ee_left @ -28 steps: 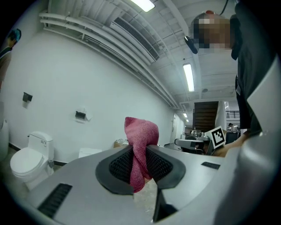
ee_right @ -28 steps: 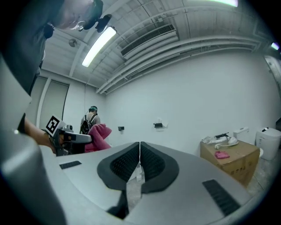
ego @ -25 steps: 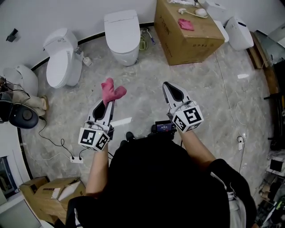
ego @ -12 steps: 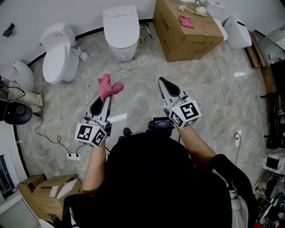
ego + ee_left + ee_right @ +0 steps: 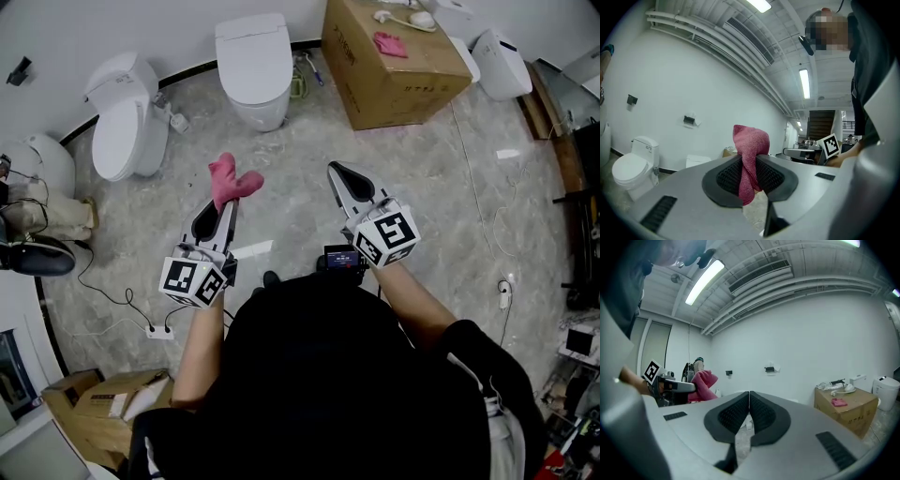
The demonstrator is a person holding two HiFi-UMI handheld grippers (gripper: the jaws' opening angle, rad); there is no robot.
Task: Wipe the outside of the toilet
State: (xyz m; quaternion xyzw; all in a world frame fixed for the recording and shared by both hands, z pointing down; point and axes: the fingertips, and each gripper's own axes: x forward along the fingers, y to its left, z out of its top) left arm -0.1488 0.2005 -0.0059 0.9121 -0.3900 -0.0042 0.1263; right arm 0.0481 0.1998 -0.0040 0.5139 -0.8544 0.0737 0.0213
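Note:
My left gripper (image 5: 217, 208) is shut on a pink cloth (image 5: 231, 183), which sticks up from between its pads (image 5: 749, 174) in the left gripper view. My right gripper (image 5: 339, 177) is shut with nothing in it; its jaws meet in the right gripper view (image 5: 749, 411). Both are held up over the marble floor, well short of the toilets. A white square-lidded toilet (image 5: 252, 67) stands against the far wall ahead. A second white toilet (image 5: 122, 131) with a rounded lid sits to its left, also in the left gripper view as the toilet (image 5: 633, 168).
A large cardboard box (image 5: 392, 66) at the back right carries another pink cloth (image 5: 390, 45) and a white brush. A white appliance (image 5: 502, 66) lies right of it. Cables and a power strip (image 5: 159, 331) trail on the floor at left, near more boxes (image 5: 98, 408).
Both grippers and the view have shifted only slightly toward the toilets; the cloth stays pinched in the left gripper. A dark object at the far left edge moved lower.

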